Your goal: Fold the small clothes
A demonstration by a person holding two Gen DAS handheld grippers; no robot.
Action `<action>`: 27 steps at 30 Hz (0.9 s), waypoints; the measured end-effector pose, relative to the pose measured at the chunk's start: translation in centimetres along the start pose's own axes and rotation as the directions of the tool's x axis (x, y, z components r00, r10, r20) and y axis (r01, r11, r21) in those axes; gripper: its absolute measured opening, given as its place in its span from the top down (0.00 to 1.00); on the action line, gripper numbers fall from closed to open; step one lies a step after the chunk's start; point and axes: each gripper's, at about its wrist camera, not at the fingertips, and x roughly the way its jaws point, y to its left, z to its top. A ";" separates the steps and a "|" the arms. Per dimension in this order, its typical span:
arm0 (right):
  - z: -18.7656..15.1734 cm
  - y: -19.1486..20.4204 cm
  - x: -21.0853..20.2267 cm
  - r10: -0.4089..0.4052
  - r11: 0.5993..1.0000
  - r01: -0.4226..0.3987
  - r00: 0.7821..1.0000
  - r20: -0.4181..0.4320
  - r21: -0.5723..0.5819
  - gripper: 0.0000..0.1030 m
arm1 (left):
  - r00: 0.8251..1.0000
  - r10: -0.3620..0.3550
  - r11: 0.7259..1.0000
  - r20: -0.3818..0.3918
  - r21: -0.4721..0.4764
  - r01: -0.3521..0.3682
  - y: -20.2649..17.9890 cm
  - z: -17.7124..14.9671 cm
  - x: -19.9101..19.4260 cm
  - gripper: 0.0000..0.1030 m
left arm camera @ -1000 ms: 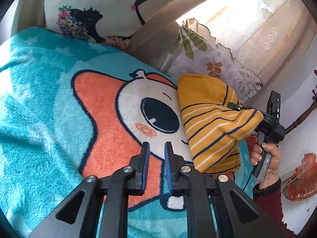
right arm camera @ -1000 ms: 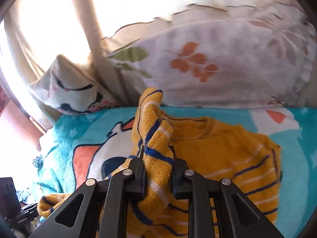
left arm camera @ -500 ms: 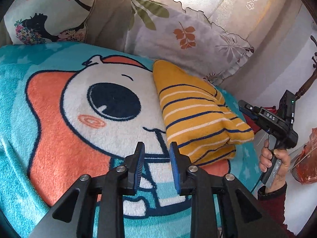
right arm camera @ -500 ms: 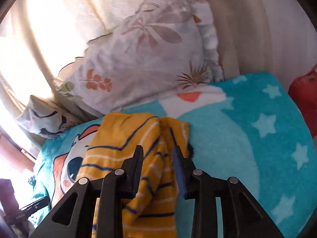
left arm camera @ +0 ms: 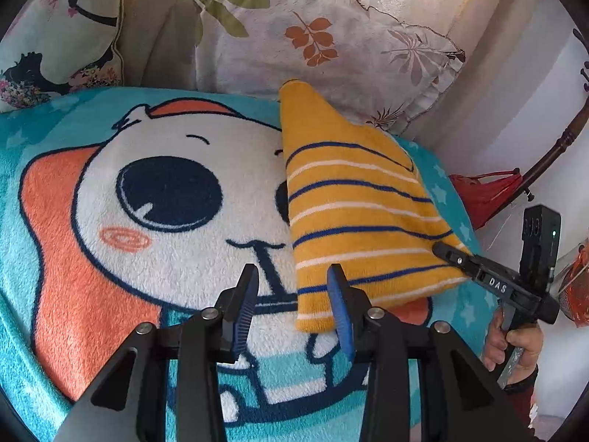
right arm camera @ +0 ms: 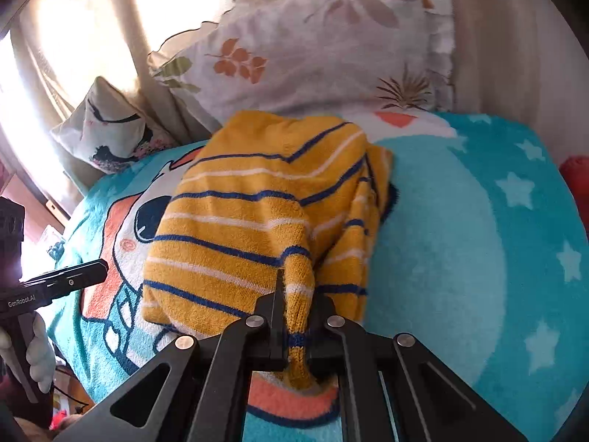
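A small yellow sweater (left arm camera: 353, 213) with blue and white stripes lies folded on a turquoise cartoon blanket (left arm camera: 147, 221). My left gripper (left arm camera: 294, 298) is open and empty, its right finger next to the sweater's near corner. My right gripper (right arm camera: 296, 316) is shut on the sweater's (right arm camera: 239, 221) near edge and holds a fold of it between the jaws. In the left wrist view the right gripper (left arm camera: 478, 272) shows at the sweater's right corner. In the right wrist view the left gripper (right arm camera: 55, 283) shows at the far left.
A leaf-print pillow (left arm camera: 331, 37) and a pillow with a dark figure print (left arm camera: 55, 37) lean against a curtain at the head of the blanket. Red fabric (left arm camera: 486, 191) and a wooden pole (left arm camera: 552, 147) stand by the wall on the right.
My right gripper has folded the sweater over onto itself, let go, then closed on its near edge. My left gripper has opened wider and moved to the sweater's near corner.
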 end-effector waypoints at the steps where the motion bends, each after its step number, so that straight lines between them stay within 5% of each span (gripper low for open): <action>1: -0.6 -0.6 0.0 -0.001 1.000 0.001 1.000 -0.011 0.016 0.95 | 1.000 -0.011 1.000 -0.004 0.004 0.011 -0.3 0.4 0.5 0.62; 9: -2.2 -2.1 0.9 0.025 0.998 -0.022 0.998 -0.064 0.057 0.93 | 0.995 -0.065 0.998 -0.072 -0.026 0.064 -0.3 2.6 5.0 0.59; 11: -1.6 -1.7 0.1 0.008 1.000 -0.006 0.999 -0.047 0.024 0.76 | 0.997 -0.059 0.998 -0.057 -0.029 0.058 0.4 3.4 4.8 0.55; 15: 0.2 -1.7 -3.1 0.060 0.998 -0.062 0.996 0.059 0.028 0.60 | 0.999 -0.043 0.999 -0.023 -0.032 0.042 1.9 4.9 4.8 0.36; 17: 1.5 -2.3 -4.0 0.054 0.996 -0.062 0.990 0.131 0.061 0.22 | 0.998 -0.056 0.998 -0.034 -0.040 0.055 2.5 5.5 5.8 0.31; 18: 2.2 -2.7 -4.0 0.034 0.996 -0.046 0.987 0.160 0.072 0.20 | 0.996 -0.071 0.997 -0.049 -0.043 0.069 2.6 5.7 6.6 0.29; 25: 6.2 -5.4 4.6 0.038 0.986 -0.047 0.998 0.055 0.162 0.23 | 0.956 -0.262 0.961 -0.133 -0.127 0.246 1.9 5.7 11.6 0.23; 26: 6.3 -5.4 5.7 0.066 0.983 -0.072 0.997 0.043 0.169 0.46 | 0.948 -0.282 0.955 -0.146 -0.142 0.262 1.8 5.4 11.9 0.24; 27: 6.4 -5.3 6.7 0.127 0.971 -0.129 0.992 0.021 0.201 0.61 | 0.948 -0.287 0.953 -0.141 -0.139 0.268 1.5 5.3 11.9 0.38</action>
